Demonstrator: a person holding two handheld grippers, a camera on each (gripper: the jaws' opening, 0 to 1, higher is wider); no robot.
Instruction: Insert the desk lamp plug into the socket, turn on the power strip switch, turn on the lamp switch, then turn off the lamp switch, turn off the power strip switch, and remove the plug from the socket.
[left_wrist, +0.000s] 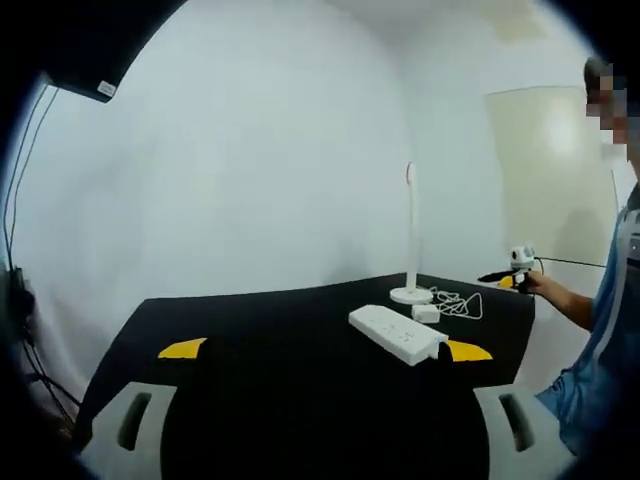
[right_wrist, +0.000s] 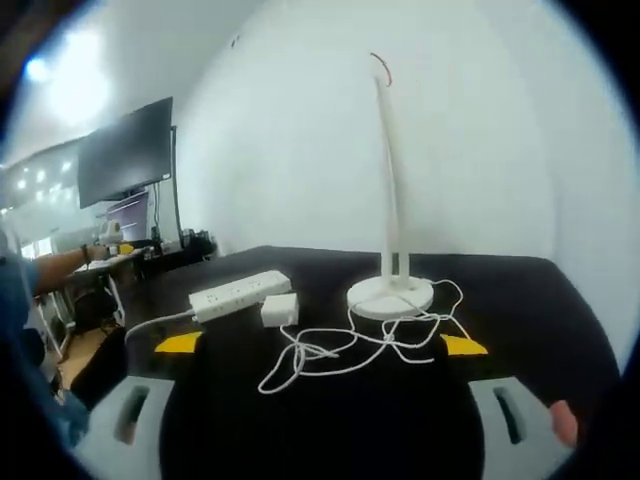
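left gripper (left_wrist: 325, 350): jaws apart, holding nothing | right gripper (right_wrist: 320, 346): jaws apart, free | desk lamp (right_wrist: 390, 190) upright on black table (left_wrist: 280, 340) | plug (right_wrist: 279, 310) unplugged, just beside power strip (right_wrist: 240, 294) (switch too small to read) | cord (right_wrist: 350, 350) tangled before the lamp base

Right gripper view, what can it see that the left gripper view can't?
Right gripper view alone: a dark monitor on the wall at the left, and the loose tangle of the lamp's white cord seen up close.

Left gripper view alone: the other gripper, held by a person in a blue sleeve at the right edge.

Both: the black table, the white desk lamp, the white power strip, and the white plug lying beside the strip, not plugged in. Each view's own tongs stand open.
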